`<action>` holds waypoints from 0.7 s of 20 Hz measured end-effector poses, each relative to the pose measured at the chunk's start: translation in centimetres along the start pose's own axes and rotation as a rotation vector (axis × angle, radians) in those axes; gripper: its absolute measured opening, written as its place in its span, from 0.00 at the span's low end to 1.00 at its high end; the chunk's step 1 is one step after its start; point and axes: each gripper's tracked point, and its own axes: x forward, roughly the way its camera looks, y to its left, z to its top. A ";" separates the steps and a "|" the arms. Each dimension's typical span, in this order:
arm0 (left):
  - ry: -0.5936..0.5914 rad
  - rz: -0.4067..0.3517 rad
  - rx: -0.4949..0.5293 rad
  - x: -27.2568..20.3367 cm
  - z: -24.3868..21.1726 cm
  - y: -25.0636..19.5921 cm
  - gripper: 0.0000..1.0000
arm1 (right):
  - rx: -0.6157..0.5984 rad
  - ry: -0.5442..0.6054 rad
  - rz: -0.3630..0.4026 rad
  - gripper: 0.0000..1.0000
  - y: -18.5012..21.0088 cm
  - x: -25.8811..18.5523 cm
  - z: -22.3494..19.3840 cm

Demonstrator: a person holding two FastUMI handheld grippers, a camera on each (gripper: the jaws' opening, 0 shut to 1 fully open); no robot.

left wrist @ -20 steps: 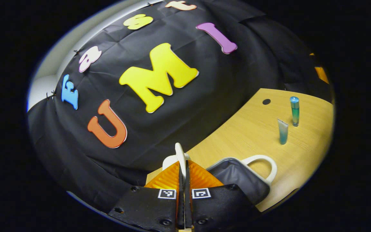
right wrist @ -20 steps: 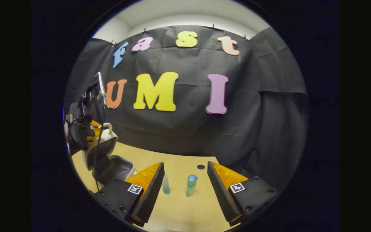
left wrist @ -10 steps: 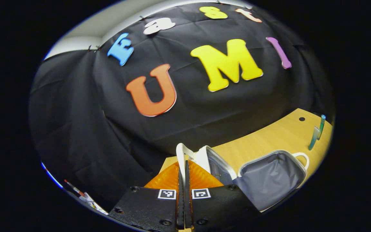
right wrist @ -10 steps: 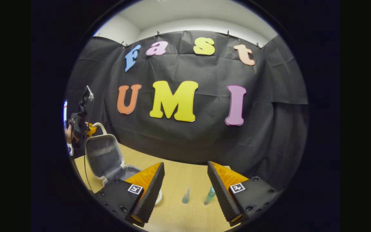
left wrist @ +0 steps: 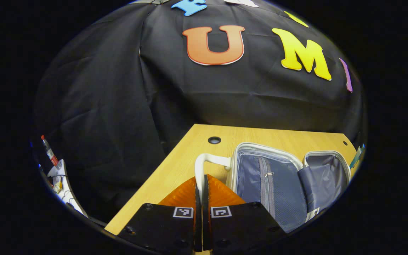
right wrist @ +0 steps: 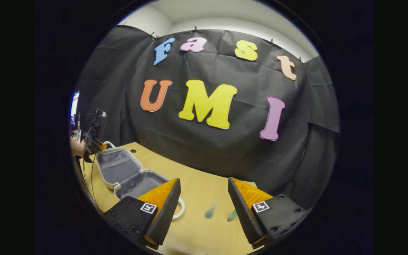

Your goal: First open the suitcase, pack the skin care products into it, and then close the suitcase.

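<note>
Suitcase (left wrist: pixel 278 180) lay open on the tabletop (left wrist: pixel 175 166); my left gripper (left wrist: pixel 199 193) pinched its handle (left wrist: pixel 200 170), right gripper (right wrist: pixel 204 202) jaws spread.

Left tongs (left wrist: pixel 202 187): fingers pressed together, clamped on a thin white handle (left wrist: pixel 199 170) that passes between them. In the right gripper view, these tongs (right wrist: pixel 99 144) appear far left, held by a hand (right wrist: pixel 78 148). Right tongs (right wrist: pixel 204 198): fingers spread wide apart, gripping nothing, raised above the tabletop (right wrist: pixel 197 193).
</note>
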 end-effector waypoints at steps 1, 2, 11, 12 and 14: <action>0.019 -0.017 -0.024 0.5 -1.0 0.1 0.04 | -0.013 -0.003 0.008 0.78 0.5 0.0 0.2; 0.042 -0.030 -0.041 1.0 -1.8 0.2 0.05 | -0.024 -0.007 0.010 0.79 0.8 0.0 0.5; 0.135 0.013 -0.049 1.3 -4.0 1.7 0.42 | 0.042 0.024 -0.078 0.79 -2.2 0.7 -0.3; 0.119 0.027 -0.059 0.4 -2.9 1.3 0.58 | 0.050 0.021 -0.080 0.78 -2.5 0.7 -0.4; 0.061 0.016 -0.083 -1.7 -0.7 -0.8 0.86 | 0.074 0.029 -0.079 0.79 -2.9 0.6 -1.1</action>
